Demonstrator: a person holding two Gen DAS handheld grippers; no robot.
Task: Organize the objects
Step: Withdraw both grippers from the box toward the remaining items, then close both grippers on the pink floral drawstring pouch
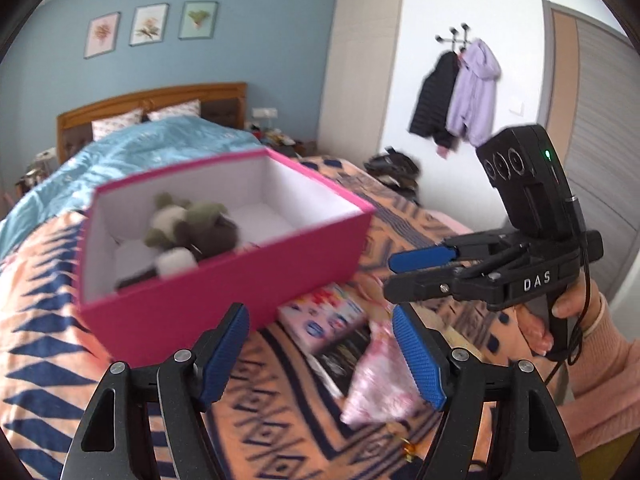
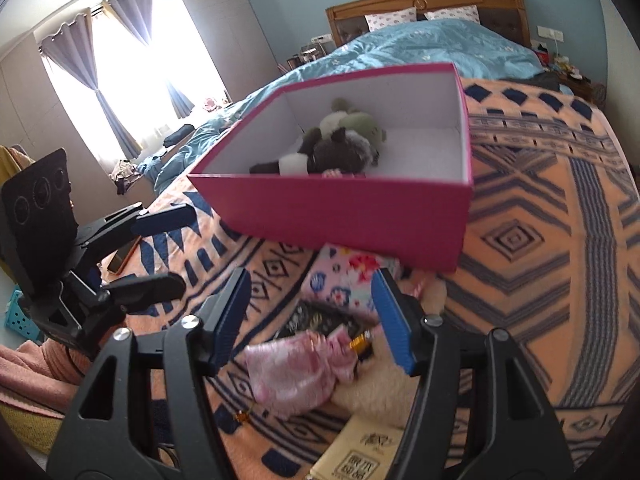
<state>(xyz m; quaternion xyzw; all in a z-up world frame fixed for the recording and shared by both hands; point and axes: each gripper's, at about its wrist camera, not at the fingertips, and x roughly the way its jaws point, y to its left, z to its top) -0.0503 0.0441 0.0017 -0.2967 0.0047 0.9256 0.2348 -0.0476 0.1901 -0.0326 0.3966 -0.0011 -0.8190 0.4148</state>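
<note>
Pink box (image 2: 352,216): matt card, white paper lining. Plush toys (image 2: 340,140) inside, fuzzy cloth. Blanket (image 2: 540,220) lower right: woolly, rough weave.

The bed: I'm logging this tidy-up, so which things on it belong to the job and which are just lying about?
Part of the job:
pink box, open
plush toys inside it
pink satin pouch on the blanket
patterned flat box beside the pouch

Just lying about:
blue duvet
pillows
jackets on wall hooks
framed prints
</note>
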